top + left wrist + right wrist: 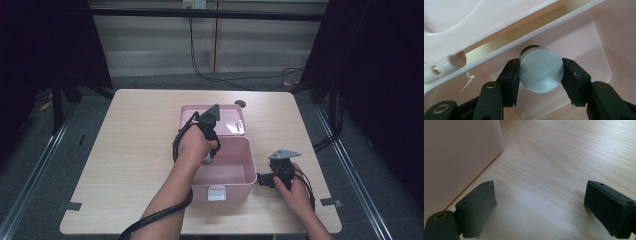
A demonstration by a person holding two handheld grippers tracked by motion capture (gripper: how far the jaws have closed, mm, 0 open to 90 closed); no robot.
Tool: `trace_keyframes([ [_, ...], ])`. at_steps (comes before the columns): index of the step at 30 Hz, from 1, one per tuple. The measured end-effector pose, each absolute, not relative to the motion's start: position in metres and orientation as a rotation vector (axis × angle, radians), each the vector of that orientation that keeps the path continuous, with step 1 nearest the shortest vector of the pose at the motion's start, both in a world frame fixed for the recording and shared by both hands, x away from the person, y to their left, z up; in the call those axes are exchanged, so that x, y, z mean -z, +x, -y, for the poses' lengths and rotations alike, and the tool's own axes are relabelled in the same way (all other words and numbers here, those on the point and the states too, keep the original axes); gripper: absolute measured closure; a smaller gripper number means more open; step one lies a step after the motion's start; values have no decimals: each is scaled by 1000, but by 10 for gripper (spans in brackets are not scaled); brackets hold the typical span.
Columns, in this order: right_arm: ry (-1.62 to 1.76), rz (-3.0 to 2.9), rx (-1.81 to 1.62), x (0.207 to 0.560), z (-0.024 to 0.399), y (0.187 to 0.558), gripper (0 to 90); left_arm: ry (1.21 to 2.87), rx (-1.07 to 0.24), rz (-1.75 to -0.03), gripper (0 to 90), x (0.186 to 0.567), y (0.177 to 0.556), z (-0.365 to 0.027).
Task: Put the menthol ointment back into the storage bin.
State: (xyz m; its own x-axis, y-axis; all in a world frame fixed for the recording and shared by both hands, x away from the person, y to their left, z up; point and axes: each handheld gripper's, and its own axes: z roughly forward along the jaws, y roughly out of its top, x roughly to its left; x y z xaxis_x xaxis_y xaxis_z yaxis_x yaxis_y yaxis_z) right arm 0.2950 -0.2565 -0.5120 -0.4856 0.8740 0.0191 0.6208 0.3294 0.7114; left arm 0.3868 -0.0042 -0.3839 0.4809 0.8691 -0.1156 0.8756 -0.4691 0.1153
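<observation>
A small round container (pixel 541 71) with a pale flat end and a green band sits between the two black pads of my left gripper (pixel 541 77), which is shut on it. It hangs inside the open pink box (pixel 599 37), near the hinge side. From above, my left gripper (pixel 208 156) points down into the pink box (pixel 249 167), with the hand covering the container. My right gripper (pixel 263 180) rests on the table by the box's right wall. Its jaws (pixel 539 207) stand wide open over bare wood, with the pink box wall (pixel 456 152) just to their left.
The box's lid (pixel 232 122) lies swung back flat behind it, and its white latch (pixel 216 192) faces the person. A small dark disc (pixel 240 104) sits near the far table edge. Light wooden table (pixel 130 150) has free room to the left of the box.
</observation>
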Motion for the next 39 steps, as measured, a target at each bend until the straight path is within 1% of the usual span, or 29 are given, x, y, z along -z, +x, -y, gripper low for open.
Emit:
trace_keyframes([
  [2,1325,-2232,-947,512,257,295,95,2595,63,-1499,500,386,387,5],
  [7,1326,-2232,-947,512,257,295,95,2585,68,-1522,500,390,387,6],
  [8,1325,-2232,-947,512,257,295,95,2563,57,-1537,499,393,387,5],
  [14,1325,-2232,-947,512,257,295,95,2562,39,-1537,499,398,388,3],
  [15,1325,-2232,-947,512,257,295,95,2543,34,-1559,499,400,387,3],
  [34,1325,-2232,-947,512,257,295,95,2547,41,-1531,493,412,384,2],
  [39,1325,-2230,-948,512,256,295,95,2540,3,-1520,476,413,383,3],
])
